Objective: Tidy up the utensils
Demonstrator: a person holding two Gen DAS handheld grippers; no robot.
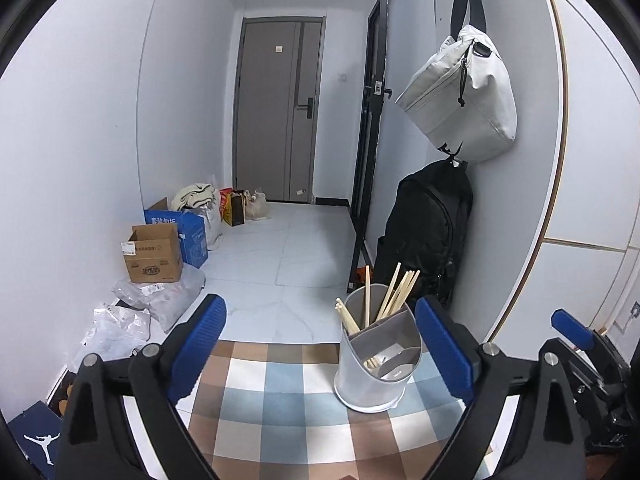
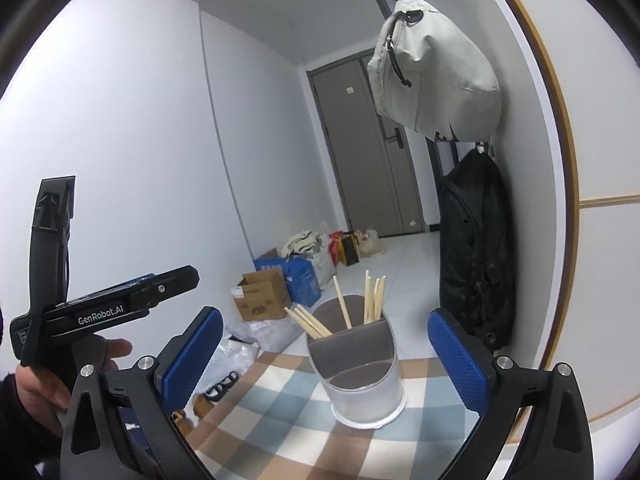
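Both grippers hover empty before the holder.

The holder [image 1: 376, 356] stands on the checked cloth [image 1: 280, 408], chopsticks [image 1: 394, 294] already upright in its rear slots. Left gripper [image 1: 320, 352] and right gripper [image 2: 324, 360] both gape wide, holding nothing. No loose utensil shows, so sorting looks nearly done; next, I'd guess, find any stray piece.

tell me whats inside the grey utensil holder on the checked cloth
Wooden chopsticks stand in the rear compartments of the grey divided utensil holder; the lower front section looks empty, though its wall hides the bottom.
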